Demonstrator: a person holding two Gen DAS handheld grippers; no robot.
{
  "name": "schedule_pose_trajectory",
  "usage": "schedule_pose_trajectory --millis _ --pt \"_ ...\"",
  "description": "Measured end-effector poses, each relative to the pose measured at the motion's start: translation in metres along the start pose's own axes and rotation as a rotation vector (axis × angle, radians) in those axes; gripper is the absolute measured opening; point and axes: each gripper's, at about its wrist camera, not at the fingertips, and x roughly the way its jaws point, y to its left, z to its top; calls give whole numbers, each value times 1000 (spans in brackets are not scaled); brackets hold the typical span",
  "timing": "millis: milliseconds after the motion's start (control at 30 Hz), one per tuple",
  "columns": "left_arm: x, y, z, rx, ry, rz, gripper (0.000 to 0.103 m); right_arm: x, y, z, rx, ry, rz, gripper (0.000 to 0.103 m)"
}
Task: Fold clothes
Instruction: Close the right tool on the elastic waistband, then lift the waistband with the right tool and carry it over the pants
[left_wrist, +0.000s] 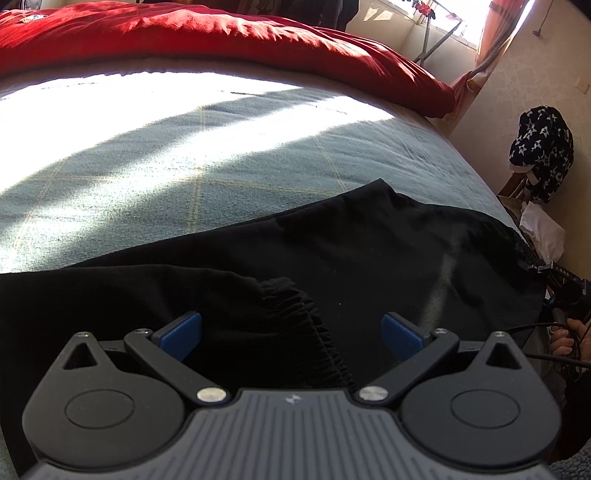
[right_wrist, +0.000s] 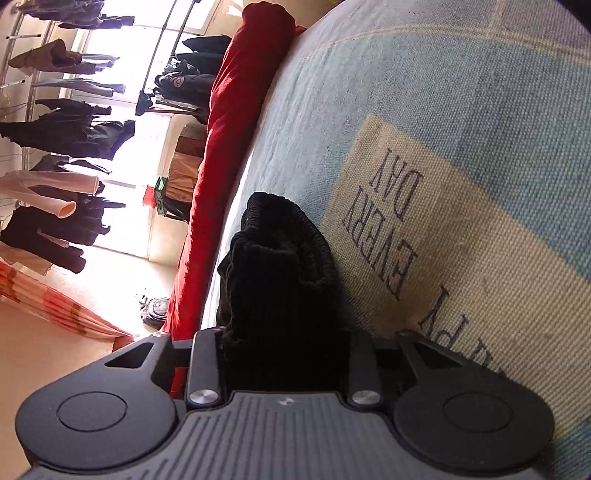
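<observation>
Gripping a bunched, ribbed band of the black trousers (right_wrist: 280, 273), my right gripper (right_wrist: 284, 354) has its two fingers drawn in close on either side of the cloth, which stands up out of them in a thick fold. Behind that fold lies the blue checked bedspread (right_wrist: 424, 92), with a cream patch (right_wrist: 443, 229) printed in dark letters just beside the fold. A red quilt (right_wrist: 225, 155) runs along the far side of the bed, and clothes hang on a rack (right_wrist: 62, 129) against the bright window beyond.

My left gripper (left_wrist: 291, 334) hovers over the trousers (left_wrist: 332, 251) with its blue pads (left_wrist: 184, 332) spread wide and nothing between them but air; the gathered waistband (left_wrist: 314, 321) lies on the bed right under the gap. The trousers stretch flat across the near part of the bedspread (left_wrist: 147, 177), partly in sunlight, with the red quilt (left_wrist: 221, 40) heaped well behind. At the right edge a hand (left_wrist: 570, 341) grips a handle and cable.
</observation>
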Motion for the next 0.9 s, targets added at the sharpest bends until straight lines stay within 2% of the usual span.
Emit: schedule_pose_trajectory --millis 67,900 --pt "0 0 0 -1 0 0 102 2 5 -2 -18 -3 -27 33" --pt "-4 6 -3 -47 -9 12 102 2 17 -11 -36 -58 -94 32"
